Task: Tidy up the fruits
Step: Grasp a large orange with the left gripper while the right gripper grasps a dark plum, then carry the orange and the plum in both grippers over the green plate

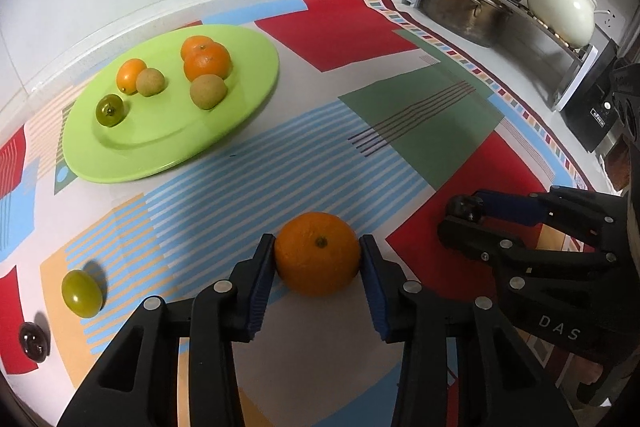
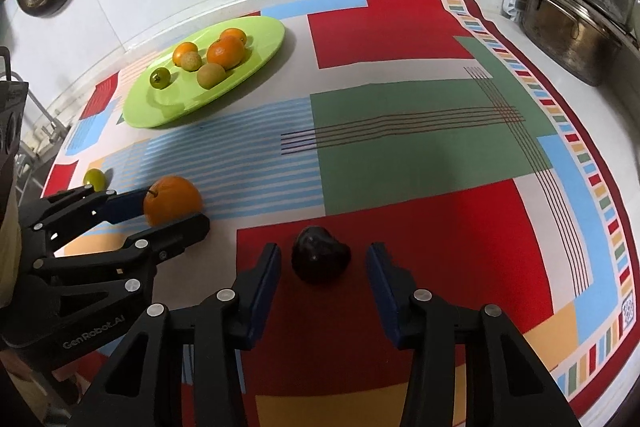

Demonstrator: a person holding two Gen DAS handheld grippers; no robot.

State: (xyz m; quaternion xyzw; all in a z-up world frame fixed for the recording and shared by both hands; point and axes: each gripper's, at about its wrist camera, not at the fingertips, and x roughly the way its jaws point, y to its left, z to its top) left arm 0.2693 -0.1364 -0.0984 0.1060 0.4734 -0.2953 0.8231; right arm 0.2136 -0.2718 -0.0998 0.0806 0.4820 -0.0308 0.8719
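Observation:
My left gripper (image 1: 318, 255) is shut on an orange (image 1: 317, 253) that rests on the patterned cloth; it also shows in the right wrist view (image 2: 173, 200). My right gripper (image 2: 323, 259) is open around a dark purple fruit (image 2: 320, 253), with gaps on both sides. A green plate (image 1: 160, 147) at the far left holds several fruits: oranges (image 1: 207, 61), brown fruits (image 1: 208, 91) and a green one (image 1: 109, 110). A green grape-like fruit (image 1: 81, 293) and a dark fruit (image 1: 34, 342) lie loose on the cloth at the left.
Pots and a white kettle (image 1: 560, 11) stand on a rack (image 1: 460, 3) at the back right. A white wall borders the counter behind the plate. The colourful cloth (image 2: 400, 131) covers the counter.

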